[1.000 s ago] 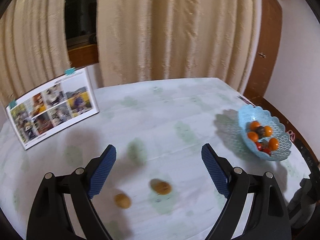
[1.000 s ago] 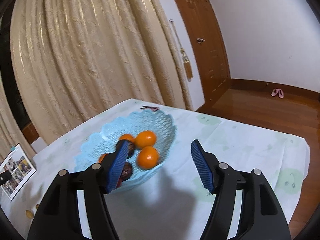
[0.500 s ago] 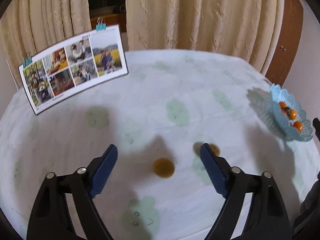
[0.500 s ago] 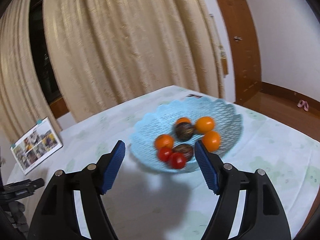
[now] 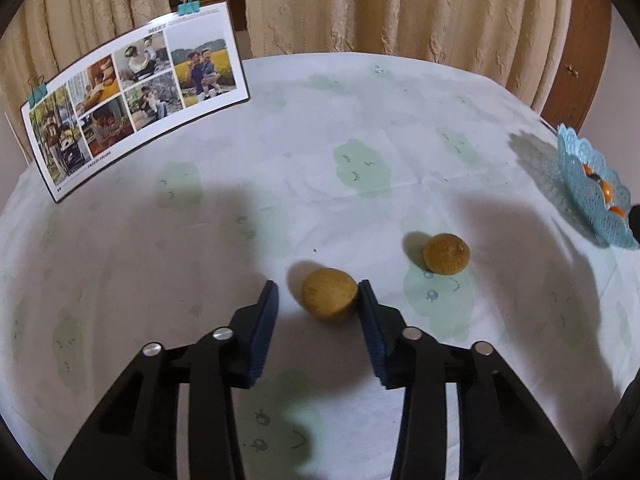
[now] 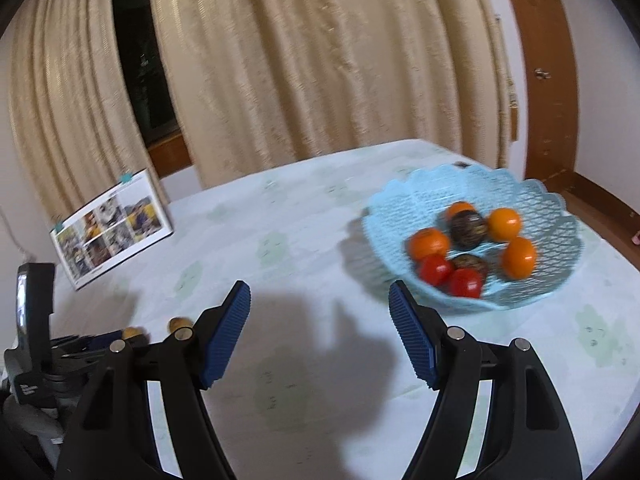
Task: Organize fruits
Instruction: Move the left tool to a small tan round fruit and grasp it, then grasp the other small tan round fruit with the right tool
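Observation:
Two brown round fruits lie on the pale tablecloth. The nearer brown fruit (image 5: pixel 329 295) sits between the blue pads of my left gripper (image 5: pixel 316 290), whose jaws are closing. The right pad touches it, and a gap remains at the left pad. The second brown fruit (image 5: pixel 446 253) lies free to the right. The light blue basket (image 5: pixel 592 196) stands at the far right edge. In the right wrist view the basket (image 6: pixel 548 216) holds oranges, red tomatoes and dark fruits. My right gripper (image 6: pixel 320 294) hovers open over bare cloth to the basket's left, with nothing between its fingers.
A photo board (image 5: pixel 132 92) held by clips stands at the table's back left, in front of beige curtains. The round table (image 5: pixel 400 120) drops off at its far edge. A wooden door is behind the basket on the right.
My left gripper sank toward the table and its jaws narrowed around the nearer brown fruit. The right gripper swung left, so the basket now sits to its right.

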A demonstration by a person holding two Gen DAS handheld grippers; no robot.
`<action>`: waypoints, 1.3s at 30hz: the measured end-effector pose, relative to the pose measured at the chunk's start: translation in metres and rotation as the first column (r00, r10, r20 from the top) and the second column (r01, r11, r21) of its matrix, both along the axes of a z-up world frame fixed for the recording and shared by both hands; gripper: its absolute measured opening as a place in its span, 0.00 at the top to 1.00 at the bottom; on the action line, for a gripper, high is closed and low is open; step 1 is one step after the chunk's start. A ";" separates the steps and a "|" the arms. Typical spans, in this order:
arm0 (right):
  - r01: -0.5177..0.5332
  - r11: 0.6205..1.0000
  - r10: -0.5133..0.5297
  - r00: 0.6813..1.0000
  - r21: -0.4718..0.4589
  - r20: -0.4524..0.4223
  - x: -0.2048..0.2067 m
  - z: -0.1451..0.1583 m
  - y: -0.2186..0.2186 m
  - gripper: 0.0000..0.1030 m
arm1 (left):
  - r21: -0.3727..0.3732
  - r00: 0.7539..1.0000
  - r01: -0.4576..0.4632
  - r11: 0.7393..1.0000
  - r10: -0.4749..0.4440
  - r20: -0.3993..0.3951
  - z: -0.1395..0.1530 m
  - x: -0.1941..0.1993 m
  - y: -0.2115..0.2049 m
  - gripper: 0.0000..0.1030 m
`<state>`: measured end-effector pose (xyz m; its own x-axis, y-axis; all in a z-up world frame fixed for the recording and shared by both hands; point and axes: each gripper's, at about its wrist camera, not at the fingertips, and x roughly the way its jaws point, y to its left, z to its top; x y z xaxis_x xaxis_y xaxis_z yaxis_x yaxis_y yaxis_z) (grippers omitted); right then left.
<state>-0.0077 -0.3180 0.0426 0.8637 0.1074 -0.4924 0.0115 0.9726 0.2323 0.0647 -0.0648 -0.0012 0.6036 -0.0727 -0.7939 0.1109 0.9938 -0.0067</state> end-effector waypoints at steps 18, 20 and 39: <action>-0.285 0.957 0.289 0.947 0.052 -0.138 0.030 -0.008 0.075 0.29 | -0.097 0.995 -0.031 0.995 0.041 0.096 0.043 -0.015 0.029 0.72; -0.312 0.949 0.316 0.936 0.047 -0.156 0.036 -0.011 0.085 0.29 | -0.099 0.992 -0.044 0.994 0.055 0.113 0.049 -0.018 0.033 0.72; -0.417 0.908 0.386 0.866 -0.035 -0.319 0.086 -0.047 0.149 0.73 | -0.097 0.983 -0.090 0.991 0.104 0.151 0.061 -0.025 0.045 0.72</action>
<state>0.0783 -0.1689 -0.0046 0.5672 0.3503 -0.7454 -0.3320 0.9255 0.1824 0.0398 -0.0196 0.0600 0.7271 -0.0743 -0.6825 0.0203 0.9960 -0.0867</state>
